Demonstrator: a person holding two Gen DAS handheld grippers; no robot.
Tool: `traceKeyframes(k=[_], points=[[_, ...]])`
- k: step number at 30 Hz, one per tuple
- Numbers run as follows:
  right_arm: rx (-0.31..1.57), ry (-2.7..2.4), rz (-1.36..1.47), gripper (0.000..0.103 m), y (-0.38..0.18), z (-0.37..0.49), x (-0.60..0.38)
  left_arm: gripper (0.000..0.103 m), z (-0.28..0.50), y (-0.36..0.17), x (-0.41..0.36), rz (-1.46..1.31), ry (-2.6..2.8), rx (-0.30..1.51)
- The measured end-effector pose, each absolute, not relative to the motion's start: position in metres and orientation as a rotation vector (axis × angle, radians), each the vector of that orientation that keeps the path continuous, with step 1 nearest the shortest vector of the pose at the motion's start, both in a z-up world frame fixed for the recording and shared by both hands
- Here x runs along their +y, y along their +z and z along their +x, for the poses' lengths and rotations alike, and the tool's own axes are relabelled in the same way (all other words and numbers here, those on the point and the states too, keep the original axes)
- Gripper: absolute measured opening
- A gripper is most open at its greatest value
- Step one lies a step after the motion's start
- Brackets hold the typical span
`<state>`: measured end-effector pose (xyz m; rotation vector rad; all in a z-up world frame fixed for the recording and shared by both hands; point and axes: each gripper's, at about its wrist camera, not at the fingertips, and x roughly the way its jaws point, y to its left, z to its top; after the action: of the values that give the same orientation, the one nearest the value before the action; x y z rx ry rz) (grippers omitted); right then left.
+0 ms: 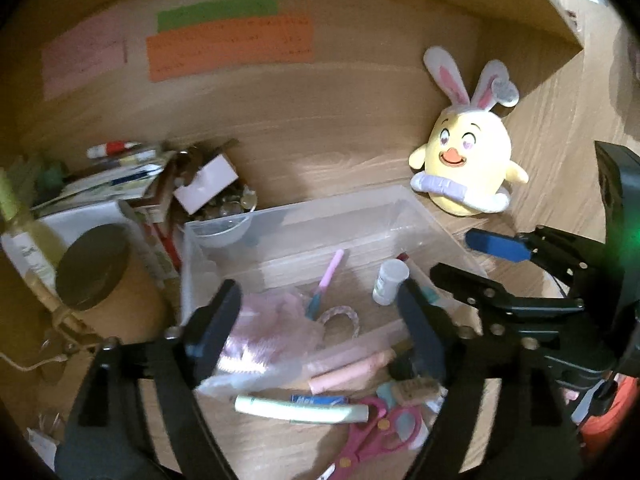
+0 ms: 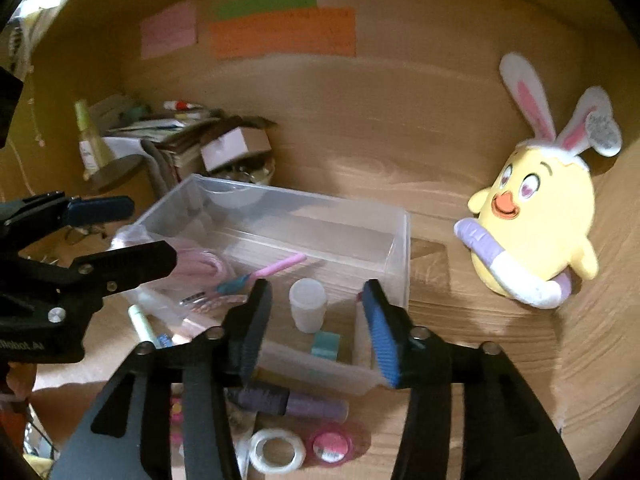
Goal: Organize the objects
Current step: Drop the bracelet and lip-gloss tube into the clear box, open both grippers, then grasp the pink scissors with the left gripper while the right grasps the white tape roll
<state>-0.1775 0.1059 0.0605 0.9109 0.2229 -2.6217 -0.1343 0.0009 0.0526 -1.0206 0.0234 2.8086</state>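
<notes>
A clear plastic bin stands on the wooden desk. It holds a white bottle, a pink pen, a teal block and a pink bag. My left gripper is open and empty above the bin's near left. My right gripper is open and empty above the bin's near edge; it also shows in the left wrist view. In front of the bin lie pink scissors, a pale green marker, a purple marker, a tape roll and a pink tin.
A yellow bunny-eared plush leans at the right. A brown cylinder tin, a bottle, stacked papers and a bowl of small items crowd the left. Coloured notes are on the back wall.
</notes>
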Motion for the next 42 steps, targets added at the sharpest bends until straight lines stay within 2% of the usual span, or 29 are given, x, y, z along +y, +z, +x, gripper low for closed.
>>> traceKeyframes(k=[1, 3, 8, 20, 23, 25, 29, 31, 37, 39, 42], points=[[0.230, -2.625, 0.893, 0.049, 0.063, -0.170, 0.107, 0.090, -0.129, 0.053, -0.001, -1.018, 2.812, 0.019], [0.237, -2.626, 0.874, 0.050, 0.066, -0.160, 0.108, 0.091, -0.120, 0.052, -0.006, -1.020, 2.820, 0.009], [0.205, -2.609, 0.862, 0.055, 0.064, -0.135, 0.117, 0.091, -0.096, 0.037, -0.016, -1.074, 2.810, -0.001], [0.170, -2.546, 1.038, 0.055, 0.013, -0.101, 0.126, 0.090, -0.070, -0.035, -0.012, -1.306, 2.638, 0.034], [0.163, -2.524, 1.081, 0.055, 0.001, -0.100, 0.127, 0.077, -0.069, -0.046, -0.005, -1.332, 2.573, 0.045], [0.140, -2.501, 1.115, 0.054, -0.005, -0.104, 0.127, 0.064, -0.070, -0.050, -0.001, -1.345, 2.538, 0.049], [0.116, -2.470, 1.146, 0.046, -0.012, -0.107, 0.124, 0.053, -0.070, -0.054, 0.007, -1.329, 2.523, 0.079], [0.107, -2.465, 1.157, 0.045, -0.015, -0.110, 0.123, 0.042, -0.071, -0.054, 0.009, -1.318, 2.515, 0.082], [0.103, -2.467, 1.180, 0.044, -0.017, -0.120, 0.120, 0.041, -0.077, -0.054, 0.014, -1.312, 2.505, 0.109], [0.105, -2.463, 1.180, 0.039, -0.018, -0.122, 0.119, 0.040, -0.078, -0.054, 0.015, -1.309, 2.498, 0.114], [0.109, -2.476, 1.176, 0.035, -0.018, -0.123, 0.119, 0.023, -0.078, -0.055, 0.017, -1.293, 2.495, 0.134]])
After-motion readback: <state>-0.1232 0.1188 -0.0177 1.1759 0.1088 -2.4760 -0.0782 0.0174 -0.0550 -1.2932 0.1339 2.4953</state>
